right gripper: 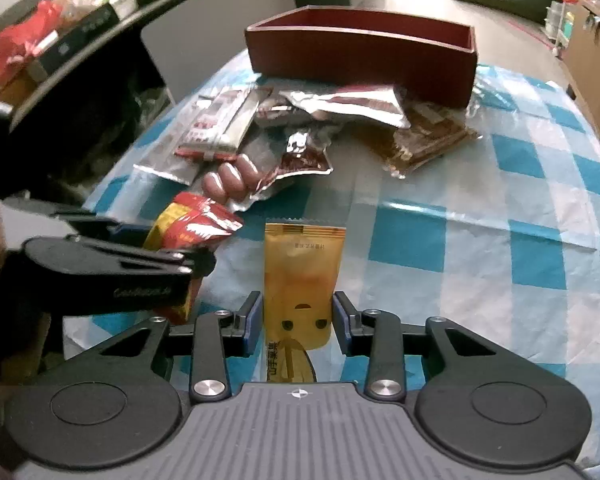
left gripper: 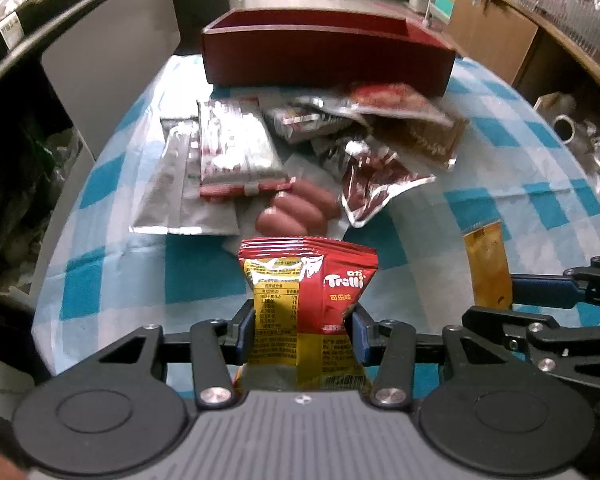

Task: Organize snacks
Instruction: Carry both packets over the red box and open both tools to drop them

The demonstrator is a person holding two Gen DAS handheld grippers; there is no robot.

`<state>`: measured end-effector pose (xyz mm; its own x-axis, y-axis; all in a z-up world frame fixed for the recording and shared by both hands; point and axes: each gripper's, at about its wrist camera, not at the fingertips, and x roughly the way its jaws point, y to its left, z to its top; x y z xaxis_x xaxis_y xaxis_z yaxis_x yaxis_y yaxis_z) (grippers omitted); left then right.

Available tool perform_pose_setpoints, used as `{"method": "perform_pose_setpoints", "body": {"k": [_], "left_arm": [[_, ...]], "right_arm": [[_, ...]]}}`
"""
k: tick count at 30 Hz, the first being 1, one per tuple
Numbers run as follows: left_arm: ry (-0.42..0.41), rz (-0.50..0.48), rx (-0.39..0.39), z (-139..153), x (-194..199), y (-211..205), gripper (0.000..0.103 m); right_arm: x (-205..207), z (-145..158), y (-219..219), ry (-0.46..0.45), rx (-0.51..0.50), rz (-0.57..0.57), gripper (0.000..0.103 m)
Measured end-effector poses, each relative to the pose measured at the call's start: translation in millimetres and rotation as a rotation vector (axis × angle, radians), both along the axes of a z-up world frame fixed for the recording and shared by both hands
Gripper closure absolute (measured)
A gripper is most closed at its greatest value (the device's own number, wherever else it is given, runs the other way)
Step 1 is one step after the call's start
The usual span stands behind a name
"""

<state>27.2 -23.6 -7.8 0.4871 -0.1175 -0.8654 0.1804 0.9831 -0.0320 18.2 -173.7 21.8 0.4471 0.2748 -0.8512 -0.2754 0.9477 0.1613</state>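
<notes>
My left gripper (left gripper: 304, 320) is shut on a red and yellow Trolli sweet packet (left gripper: 308, 272), held upright above the blue-and-white checked tablecloth (left gripper: 512, 160). In the right wrist view that packet (right gripper: 196, 228) shows at the left, in the left gripper's jaws. My right gripper (right gripper: 296, 308) is shut on a yellow pouch (right gripper: 304, 256), whose edge (left gripper: 486, 264) also shows in the left wrist view. Beyond both lies a pile of snacks: a silver pack (left gripper: 236, 148), small sausages (left gripper: 296, 208), a dark red pack (left gripper: 376, 176) and a brown pack (left gripper: 424, 136). Behind the pile stands an open dark red box (left gripper: 324, 60).
A shelf with packaged goods (left gripper: 20, 20) runs along the left of the table. A cardboard box (left gripper: 492, 40) and a shelf of plastic cups (left gripper: 560, 4) stand at the right. The cloth to the right of the pile (right gripper: 500, 208) is bare.
</notes>
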Motion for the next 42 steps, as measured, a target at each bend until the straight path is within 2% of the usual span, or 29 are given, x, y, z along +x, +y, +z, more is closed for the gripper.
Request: {"method": "perform_pose_setpoints", "body": {"k": [8,15,29,33,42], "left_arm": [[-0.066,-0.018,-0.044,25,-1,-3,0.062],[-0.120,-0.015,-0.068,43,25,-7,0.062],[-0.211,0.007,-0.119,74,98,-19,0.062],[-0.228,0.017,-0.121,81,121,-23,0.062],[-0.295,0.041,-0.097,90,190,-36,0.062]], "right_arm": [[1,10,-2,-0.040,0.024,-0.021,0.058],[22,33,-7,-0.102,0.082,-0.053,0.059],[97,67,-25,-0.214,0.124,-0.090,0.065],[120,70,-30,-0.212,0.144,-0.102,0.065],[181,83,-31,-0.274,0.147,-0.124,0.068]]}}
